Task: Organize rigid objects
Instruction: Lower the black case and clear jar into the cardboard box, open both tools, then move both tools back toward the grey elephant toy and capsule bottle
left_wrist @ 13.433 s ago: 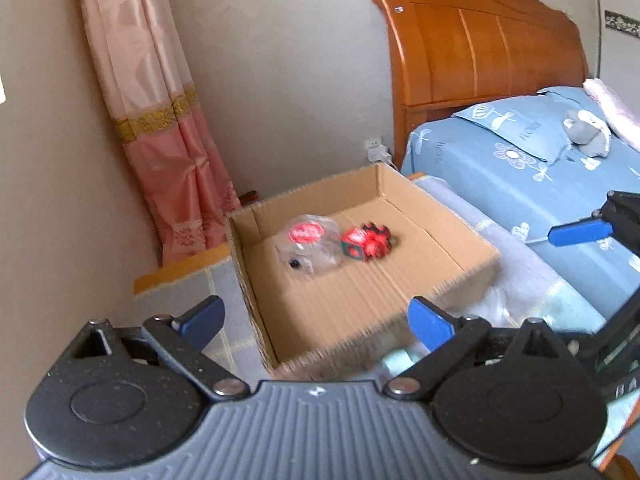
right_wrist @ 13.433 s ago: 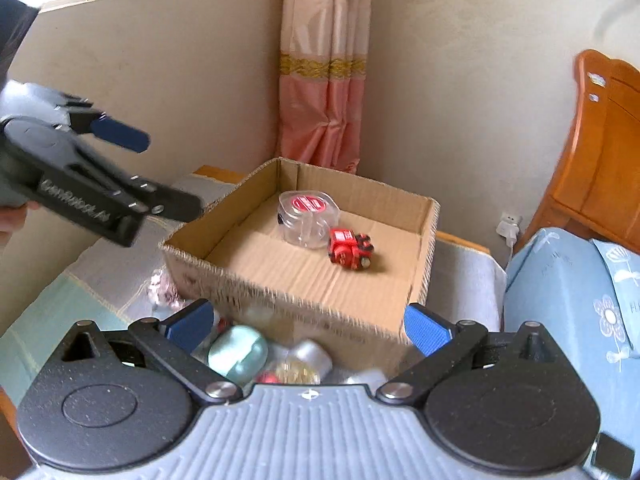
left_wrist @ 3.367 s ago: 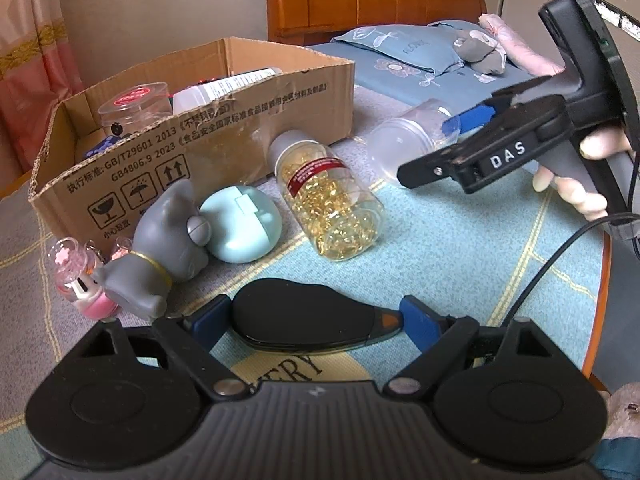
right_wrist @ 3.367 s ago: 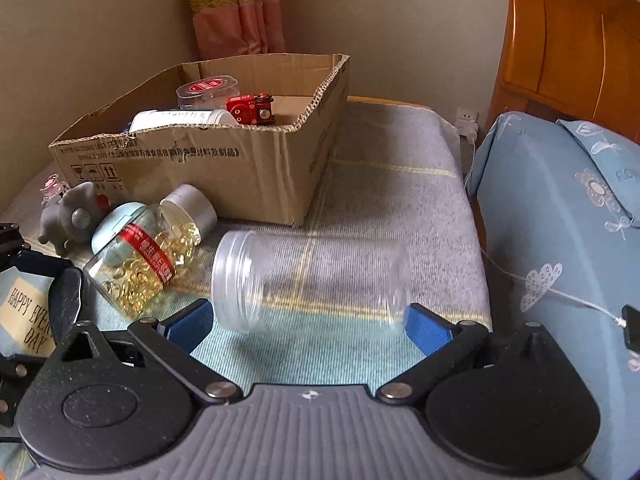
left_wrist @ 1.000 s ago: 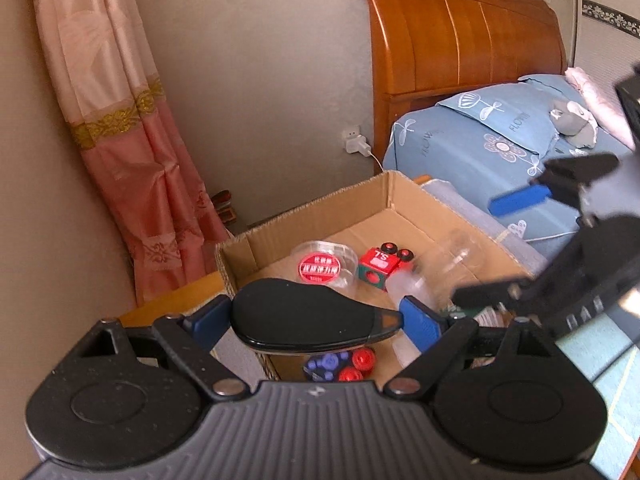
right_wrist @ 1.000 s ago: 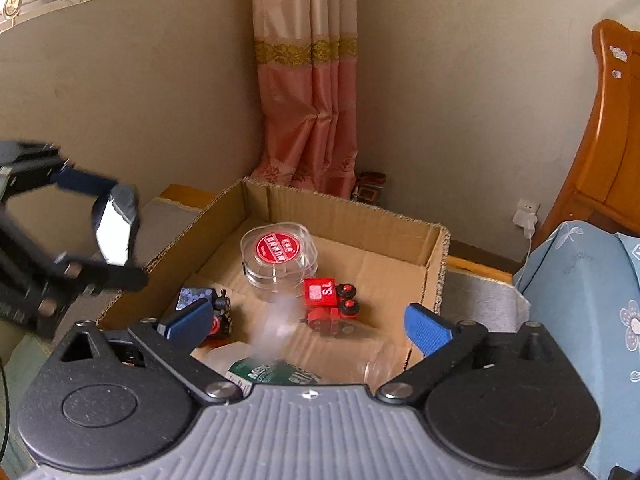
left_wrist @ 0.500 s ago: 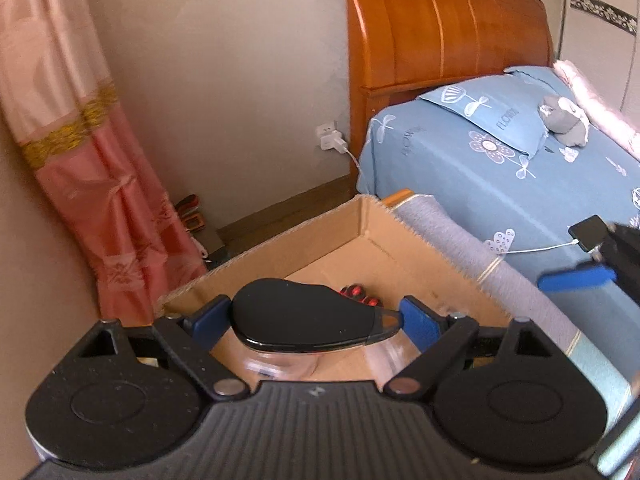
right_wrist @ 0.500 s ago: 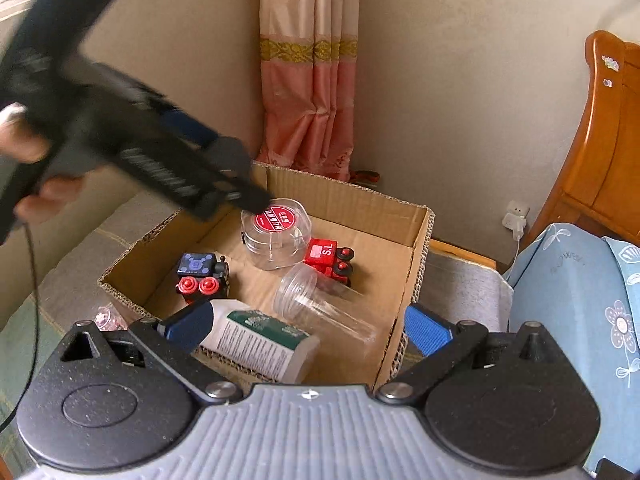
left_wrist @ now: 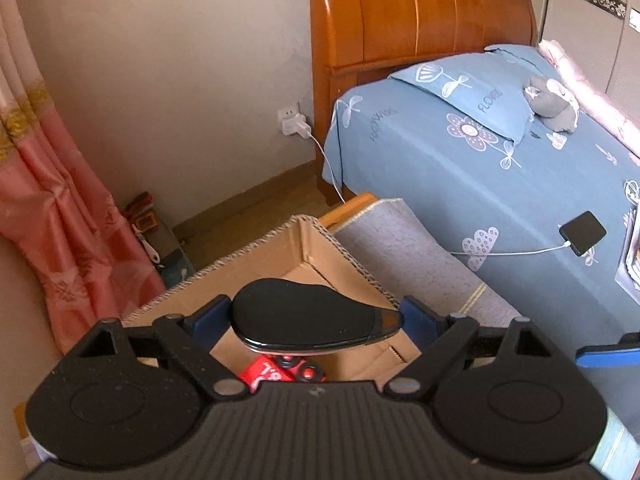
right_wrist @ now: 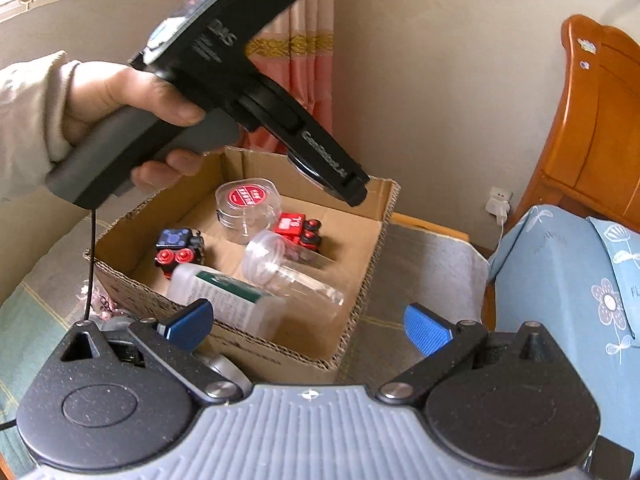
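My left gripper [left_wrist: 316, 320] is shut on a flat black oval case [left_wrist: 304, 312] and holds it above the far corner of the cardboard box [left_wrist: 344, 256]. In the right wrist view the left gripper [right_wrist: 336, 176] hangs over the box [right_wrist: 372, 256]. Inside lie a clear jar [right_wrist: 288, 272], a white bottle with a green label [right_wrist: 224, 292], a red toy car [right_wrist: 298, 228], a blue and red toy car [right_wrist: 178, 248] and a round clear tub with a red lid [right_wrist: 246, 204]. My right gripper [right_wrist: 308, 324] is open and empty, near the box's front wall.
A bed with a blue flowered sheet [left_wrist: 500, 168] lies to the right, with a phone on a cable [left_wrist: 582, 232] and a grey soft toy [left_wrist: 554, 104]. A wooden headboard [left_wrist: 420, 12] and a pink curtain [left_wrist: 56, 216] stand behind. Small items lie left of the box.
My left gripper has moved further over the box with the black case. My right gripper has let go of the clear jar, which now lies in the box.
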### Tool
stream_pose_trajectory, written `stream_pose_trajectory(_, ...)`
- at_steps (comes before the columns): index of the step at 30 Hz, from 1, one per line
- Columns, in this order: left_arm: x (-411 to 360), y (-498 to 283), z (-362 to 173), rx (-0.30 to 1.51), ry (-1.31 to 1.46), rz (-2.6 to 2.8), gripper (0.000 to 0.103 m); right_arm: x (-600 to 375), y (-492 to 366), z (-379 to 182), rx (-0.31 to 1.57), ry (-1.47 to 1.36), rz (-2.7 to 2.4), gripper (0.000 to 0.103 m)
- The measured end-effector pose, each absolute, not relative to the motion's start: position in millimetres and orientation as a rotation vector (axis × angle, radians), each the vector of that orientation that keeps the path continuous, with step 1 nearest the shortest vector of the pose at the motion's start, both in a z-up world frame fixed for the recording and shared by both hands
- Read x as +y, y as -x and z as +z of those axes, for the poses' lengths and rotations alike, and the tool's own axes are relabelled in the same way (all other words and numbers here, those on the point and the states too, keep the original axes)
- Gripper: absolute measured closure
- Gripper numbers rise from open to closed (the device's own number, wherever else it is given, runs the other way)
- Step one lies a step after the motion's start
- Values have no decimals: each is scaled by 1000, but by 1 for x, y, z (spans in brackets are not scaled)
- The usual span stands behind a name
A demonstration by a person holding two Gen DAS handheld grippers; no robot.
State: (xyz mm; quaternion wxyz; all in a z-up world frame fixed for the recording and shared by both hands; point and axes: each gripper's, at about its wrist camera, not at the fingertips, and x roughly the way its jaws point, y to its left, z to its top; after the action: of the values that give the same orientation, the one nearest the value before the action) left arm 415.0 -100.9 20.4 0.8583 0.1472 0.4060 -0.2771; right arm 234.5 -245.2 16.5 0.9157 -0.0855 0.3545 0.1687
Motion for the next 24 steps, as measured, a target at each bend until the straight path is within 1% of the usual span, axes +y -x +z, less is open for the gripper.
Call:
stream_pose_trajectory(6, -98, -411, 24, 860, -293, -547, 11, -251, -231, 13, 736, 153, 348, 0)
stream_pose_trajectory(11, -86, -393, 41, 827, -293, -518, 6, -250, -222, 15, 730, 136, 371, 0)
stream_pose_trajectory(21, -52, -331, 73, 765, -326, -451, 6, -238, -189, 18, 710, 130, 422, 0)
stream_pose_trajectory(24, -41, -307, 76, 731, -340, -410, 3, -233, -178, 16, 704, 131, 418, 0)
